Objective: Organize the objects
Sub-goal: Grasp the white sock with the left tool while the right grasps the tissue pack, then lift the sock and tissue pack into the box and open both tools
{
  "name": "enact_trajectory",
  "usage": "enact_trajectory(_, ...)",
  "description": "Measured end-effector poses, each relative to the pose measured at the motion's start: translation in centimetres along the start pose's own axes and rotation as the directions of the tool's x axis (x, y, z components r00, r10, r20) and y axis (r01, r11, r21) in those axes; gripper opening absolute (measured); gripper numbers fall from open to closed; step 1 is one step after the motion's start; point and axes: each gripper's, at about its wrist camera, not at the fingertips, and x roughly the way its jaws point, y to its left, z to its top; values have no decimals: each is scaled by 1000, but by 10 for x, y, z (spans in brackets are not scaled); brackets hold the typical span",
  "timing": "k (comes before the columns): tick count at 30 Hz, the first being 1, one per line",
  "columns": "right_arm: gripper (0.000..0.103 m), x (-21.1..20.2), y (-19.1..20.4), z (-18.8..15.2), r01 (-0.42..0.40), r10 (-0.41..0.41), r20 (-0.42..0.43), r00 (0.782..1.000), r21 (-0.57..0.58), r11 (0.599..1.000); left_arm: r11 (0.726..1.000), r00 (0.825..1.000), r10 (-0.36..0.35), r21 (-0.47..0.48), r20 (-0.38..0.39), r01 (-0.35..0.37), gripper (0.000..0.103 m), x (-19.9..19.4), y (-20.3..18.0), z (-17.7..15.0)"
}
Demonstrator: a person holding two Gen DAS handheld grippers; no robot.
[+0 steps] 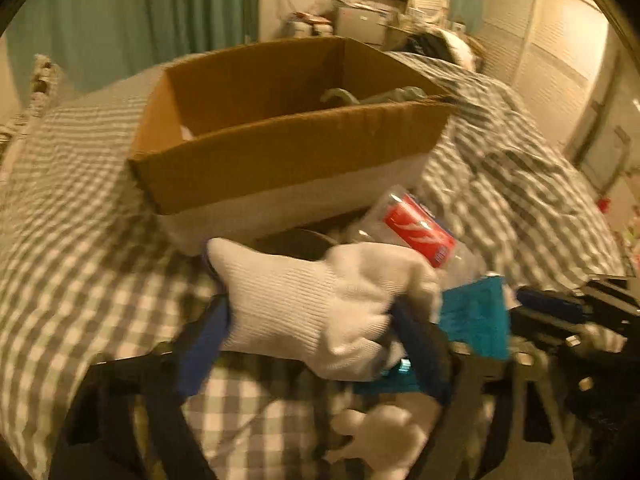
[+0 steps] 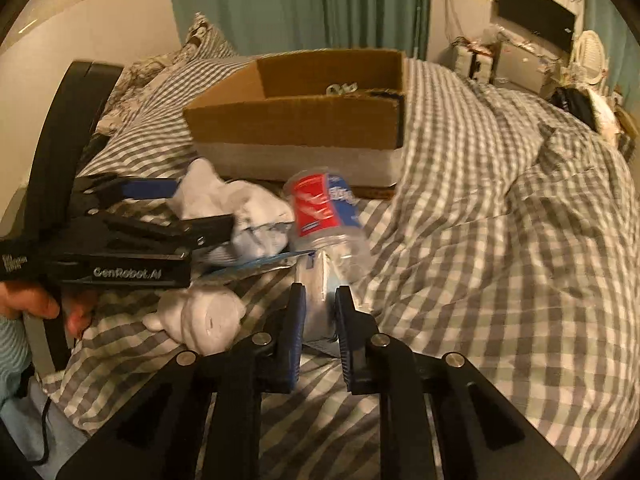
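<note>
Left gripper [image 1: 316,312] pinching a white sock [image 1: 304,304], fingers pressed into the fabric from both sides; in the right wrist view same sock [image 2: 240,208] sits left of centre, bunched, just in front of the cardboard box [image 2: 296,120]; box open-topped on the checked bedspread [image 2: 480,240], upper middle of both frames, some small items already inside, can't tell what.

Right gripper [image 2: 320,320] lower centre, fingers narrowly apart around a white object [image 2: 320,300]; pads look to be touching it but blur hides true contact, so grip is a cannot-tell.

Plastic bottle [image 2: 324,216] with red label lies on its side, long axis running roughly from the box toward the right gripper, tilted a bit right; touching the sock on its left.

White plush toy [image 2: 200,320] lower left, loose on bedspread; teal packet [image 1: 476,316] just right of sock.

Key relation: box lies straight ahead and above the held sock, near; left gripper nearer to it; likely next move is lift over the near wall and drop.
</note>
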Motion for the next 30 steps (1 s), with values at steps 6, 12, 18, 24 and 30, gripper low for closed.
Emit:
enact_trajectory(6, 64, 14, 12, -8, 39, -42, -63, 997, -54, 998, 999, 1000, 22, 30, 5, -22, 43, -9, -3, -1)
enact_trajectory(12, 58, 37, 24, -11, 47, -61, -125, 990, -108, 993, 1000, 1000, 11, -22, -1, -11, 28, -25, 9, -7)
enact_trajectory(18, 45, 30, 22, -10, 43, -51, -102, 993, -85, 995, 998, 997, 51, -40, 54, -48, 21, -57, 18, -10)
enact_trajectory(24, 43, -9, 13, 0, 60, -60, -13, 998, -23, 998, 997, 989, 44, -64, 141, -35, 16, -92, 29, -2)
enact_trajectory(30, 43, -51, 15, 22, 79, -77, 82, 994, -20, 997, 998, 980, 38, -51, 193, -29, 14, -112, 27, 9)
